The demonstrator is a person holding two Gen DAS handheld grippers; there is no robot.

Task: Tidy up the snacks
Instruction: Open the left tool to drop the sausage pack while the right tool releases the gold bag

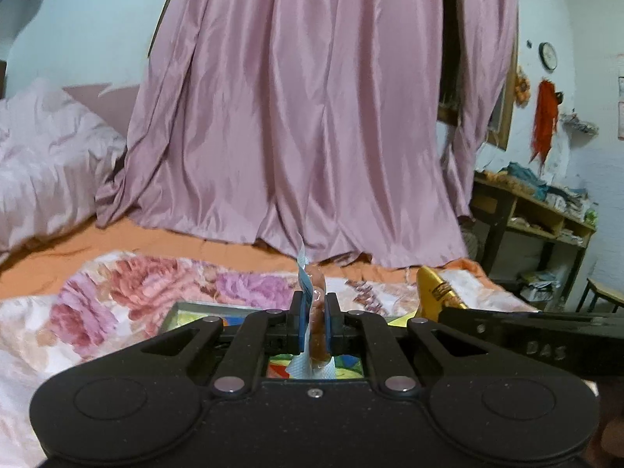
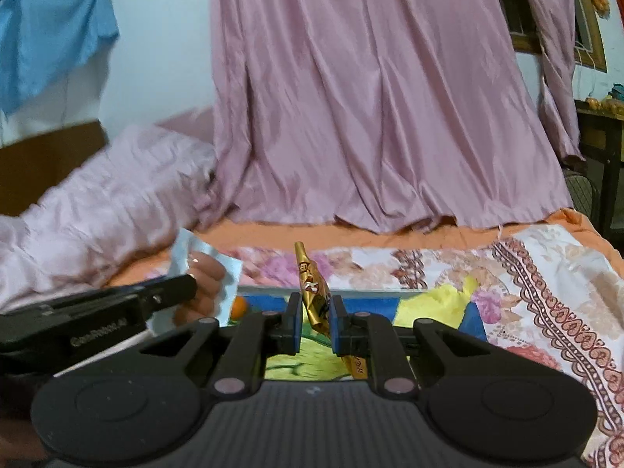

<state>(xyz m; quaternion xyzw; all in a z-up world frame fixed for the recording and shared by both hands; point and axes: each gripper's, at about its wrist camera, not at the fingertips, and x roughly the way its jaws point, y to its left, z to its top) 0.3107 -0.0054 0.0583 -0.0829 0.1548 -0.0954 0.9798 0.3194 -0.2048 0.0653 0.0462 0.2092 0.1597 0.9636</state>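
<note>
Left gripper (image 1: 315, 325) clamped on sausage pack (image 1: 316, 304) — held upright above tray (image 1: 202, 307). At 3 o'clock, right gripper (image 2: 315, 321) clamped on gold packet (image 2: 314, 292), also over tray. Orange item (image 2: 238, 307) already inside at 10 o'clock. Both snacks not yet placed — task looks mid-way.

Raised letters "DAS" on the black side of the right gripper (image 1: 546, 345), left wrist view. "GenRobot.AI", blurred, on the left gripper (image 2: 97, 329) body, right wrist view. Gold snack packet (image 2: 314, 296): print present, unreadable.
</note>
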